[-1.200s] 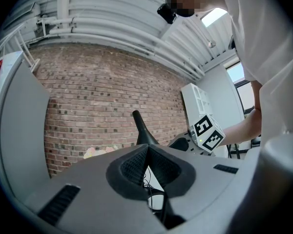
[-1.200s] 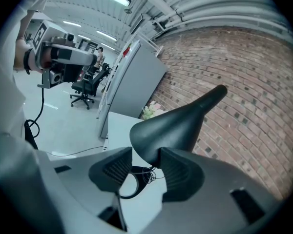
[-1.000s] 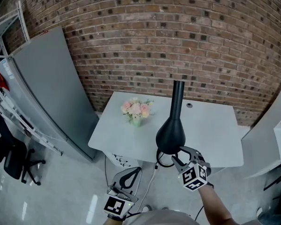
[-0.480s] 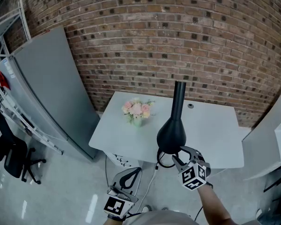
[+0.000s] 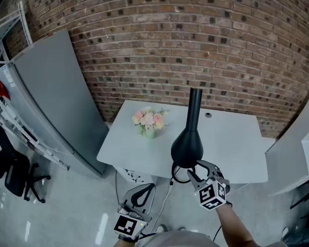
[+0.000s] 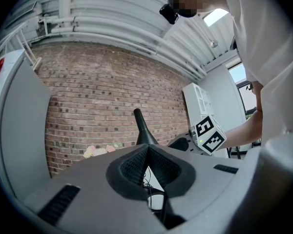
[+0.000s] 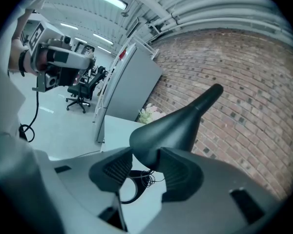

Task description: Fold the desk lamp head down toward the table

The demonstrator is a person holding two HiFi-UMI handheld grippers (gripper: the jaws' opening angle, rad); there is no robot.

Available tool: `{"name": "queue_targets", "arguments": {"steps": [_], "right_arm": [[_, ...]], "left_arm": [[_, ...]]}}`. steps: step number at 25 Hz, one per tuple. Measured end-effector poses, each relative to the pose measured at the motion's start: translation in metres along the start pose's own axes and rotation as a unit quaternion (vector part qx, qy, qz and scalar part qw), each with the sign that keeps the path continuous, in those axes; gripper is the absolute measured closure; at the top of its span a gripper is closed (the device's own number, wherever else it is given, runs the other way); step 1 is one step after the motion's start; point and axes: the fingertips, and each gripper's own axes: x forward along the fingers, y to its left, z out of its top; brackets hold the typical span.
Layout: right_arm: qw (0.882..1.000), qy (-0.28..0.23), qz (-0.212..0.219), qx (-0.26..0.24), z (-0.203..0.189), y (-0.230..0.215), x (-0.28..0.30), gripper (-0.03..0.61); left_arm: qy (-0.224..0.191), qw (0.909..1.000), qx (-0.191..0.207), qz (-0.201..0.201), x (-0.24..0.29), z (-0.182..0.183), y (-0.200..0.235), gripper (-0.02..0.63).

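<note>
The right gripper [image 7: 146, 172] has its two jaws round the bottom edge of the black lamp head [image 7: 168, 128]. They seem to pinch it, though the left pad's touch is hard to see. The lamp head is in the middle of the head view, over the near edge of the white table [image 5: 232, 148]. Its neck [image 5: 194, 107] points up the frame at the brick wall [image 5: 195, 45]. The left gripper [image 6: 147, 147] is at the bottom of the head view, jaws pressed together with nothing in them.

To do this step well, I think the grip should be firm. Then the head should be tipped down slowly, so the lamp does not slide or fall. The cable [image 5: 173, 174] loops under it and could snag.

Left of the lamp, a little vase [image 5: 150, 134] holds pink and white flowers [image 5: 149, 119].
</note>
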Motion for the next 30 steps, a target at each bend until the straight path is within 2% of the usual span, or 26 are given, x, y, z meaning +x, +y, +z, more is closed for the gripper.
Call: {"name": "queue_targets", "arguments": {"steps": [8,16,30], "right_arm": [[0.999,-0.023,-0.02,0.026,0.009,-0.007,-0.015,0.435],[0.997,-0.052,-0.039,0.047,0.02,-0.008,-0.031,0.511],[0.989,-0.102,-0.069,0.078,0.042,-0.006,-0.069,0.555]], "left_arm": [[0.003,1.0,0.0,-0.005,0.002,-0.002,-0.005,0.606],[0.0,0.9999,-0.002,-0.01,0.003,-0.003,-0.009,0.606],[0.004,0.9998,-0.007,-0.02,0.001,-0.007,-0.019,0.606]]}}
